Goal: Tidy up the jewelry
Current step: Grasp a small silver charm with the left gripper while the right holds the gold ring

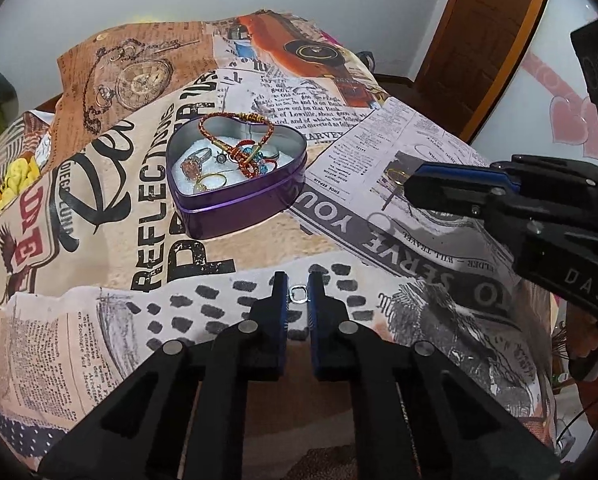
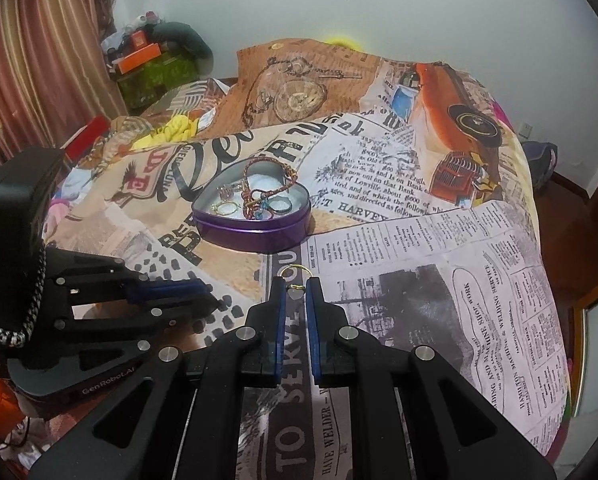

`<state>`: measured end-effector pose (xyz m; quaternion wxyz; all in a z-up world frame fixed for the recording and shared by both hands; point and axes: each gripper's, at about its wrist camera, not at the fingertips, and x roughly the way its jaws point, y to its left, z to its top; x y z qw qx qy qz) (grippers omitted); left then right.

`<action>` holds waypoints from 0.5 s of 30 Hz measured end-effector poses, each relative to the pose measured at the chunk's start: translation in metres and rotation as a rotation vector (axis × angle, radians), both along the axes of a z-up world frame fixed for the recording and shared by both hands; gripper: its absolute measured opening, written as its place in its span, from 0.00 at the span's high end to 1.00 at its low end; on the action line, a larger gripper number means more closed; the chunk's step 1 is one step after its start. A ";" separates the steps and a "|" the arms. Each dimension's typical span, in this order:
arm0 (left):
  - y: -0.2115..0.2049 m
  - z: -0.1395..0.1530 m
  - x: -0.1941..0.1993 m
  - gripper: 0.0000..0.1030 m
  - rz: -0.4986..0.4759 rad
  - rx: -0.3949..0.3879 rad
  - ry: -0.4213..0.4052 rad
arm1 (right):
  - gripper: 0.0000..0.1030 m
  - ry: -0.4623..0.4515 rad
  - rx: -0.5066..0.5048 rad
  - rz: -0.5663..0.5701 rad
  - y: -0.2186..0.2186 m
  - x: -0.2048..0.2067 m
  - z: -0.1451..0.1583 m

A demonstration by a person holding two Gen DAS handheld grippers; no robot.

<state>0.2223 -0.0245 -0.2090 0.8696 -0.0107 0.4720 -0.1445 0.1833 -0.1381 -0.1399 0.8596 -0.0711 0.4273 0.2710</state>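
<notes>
Pinching a silver ring (image 1: 298, 294) in our left gripper (image 1: 298, 289) and a gold ring (image 2: 295, 276) in our right gripper (image 2: 296, 292), both at lower centre, we ready them, seemingly, for the heart-shaped tin (image 1: 235, 216) above.

Bedroom: printed bedspread (image 2: 379, 184), curtains (image 2: 39, 60).

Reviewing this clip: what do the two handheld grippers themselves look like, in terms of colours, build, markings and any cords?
Both are matte black plastic with angular linkage arms and silver round pivot pins. The left gripper and right gripper have blue pads lining the inner faces of their fingers. Seen from the right wrist view, the left unit carries white "GenRobot.AI" lettering and a black-and-white braided cord.
</notes>
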 end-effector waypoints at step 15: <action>0.021 0.046 0.001 0.92 0.063 -0.020 -0.127 | 0.91 -0.054 0.039 -0.009 0.005 0.006 0.024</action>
